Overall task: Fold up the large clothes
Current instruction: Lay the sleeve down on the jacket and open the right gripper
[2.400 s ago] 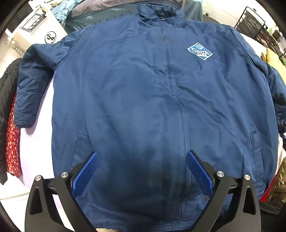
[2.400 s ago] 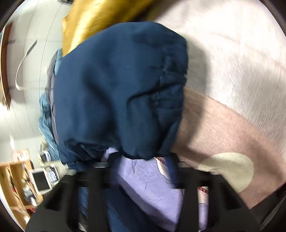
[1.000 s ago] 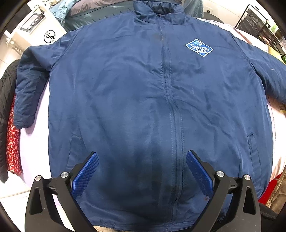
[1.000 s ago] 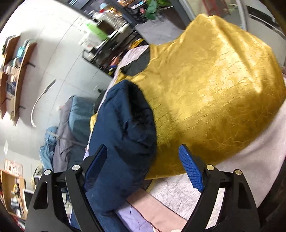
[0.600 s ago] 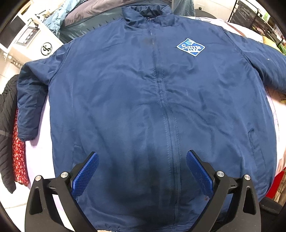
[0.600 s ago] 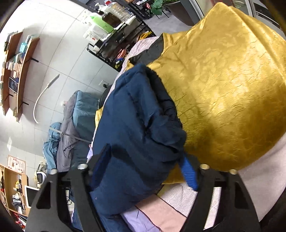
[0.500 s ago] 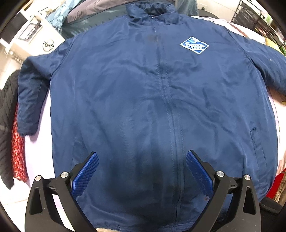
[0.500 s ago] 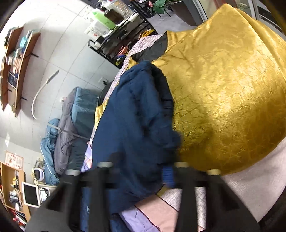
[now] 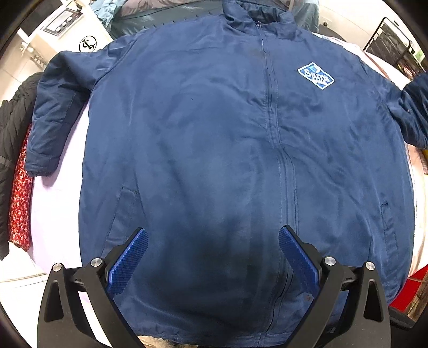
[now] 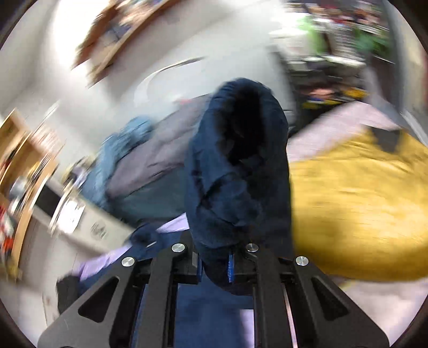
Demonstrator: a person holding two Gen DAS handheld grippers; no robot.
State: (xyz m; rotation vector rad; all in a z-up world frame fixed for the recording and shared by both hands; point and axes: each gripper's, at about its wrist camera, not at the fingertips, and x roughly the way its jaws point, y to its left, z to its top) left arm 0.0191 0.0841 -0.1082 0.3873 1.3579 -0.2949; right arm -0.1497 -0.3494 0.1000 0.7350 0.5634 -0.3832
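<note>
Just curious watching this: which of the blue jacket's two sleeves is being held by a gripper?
The sleeve beside the gold fabric, pinched in the right gripper. The other sleeve lies flat, untouched, near the red floral cloth.

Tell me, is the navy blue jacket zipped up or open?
Zipped up: the navy blue jacket lies spread flat, its zipper closed to the collar.

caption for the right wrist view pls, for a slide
Right gripper shut on the navy jacket's sleeve cuff, lifted beside a gold cloth.

A cluttered home laundry room: washing machine [image 9: 67, 24], heaped clothes [image 9: 16, 160], wire rack [image 9: 393, 45].
</note>
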